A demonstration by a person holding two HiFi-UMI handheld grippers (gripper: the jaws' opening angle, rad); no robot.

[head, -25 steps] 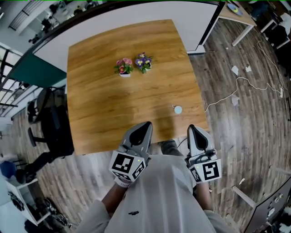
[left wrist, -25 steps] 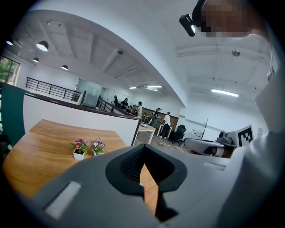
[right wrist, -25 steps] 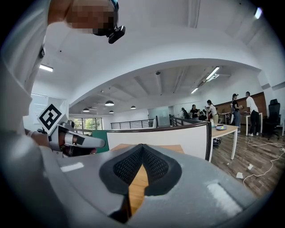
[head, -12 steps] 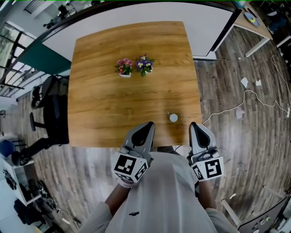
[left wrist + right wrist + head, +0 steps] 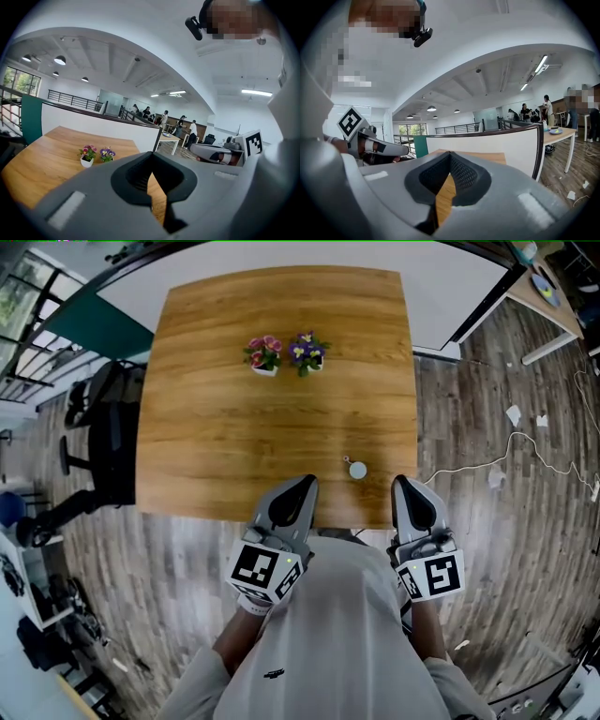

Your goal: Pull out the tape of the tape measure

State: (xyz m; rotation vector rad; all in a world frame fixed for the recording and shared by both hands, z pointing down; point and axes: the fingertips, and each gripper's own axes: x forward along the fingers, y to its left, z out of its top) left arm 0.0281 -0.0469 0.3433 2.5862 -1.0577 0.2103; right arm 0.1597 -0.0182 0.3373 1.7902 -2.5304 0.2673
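As round tape measure [image 5: 357, 470] lies on grained wooden table [image 5: 234, 427] | left gripper [image 5: 306, 483], right gripper [image 5: 402, 482]: closed (empty)

One square wooden table [image 5: 216, 427] carries two small white-potted plants near its far edge, one pink-flowered plant [image 5: 264, 354] and one purple-flowered plant [image 5: 307, 351], plus one small round pale tape measure [image 5: 357, 470] by its near right corner; two grey grippers, the left gripper [image 5: 305, 483] and the right gripper [image 5: 405, 485]; one black office chair [image 5: 108, 437]
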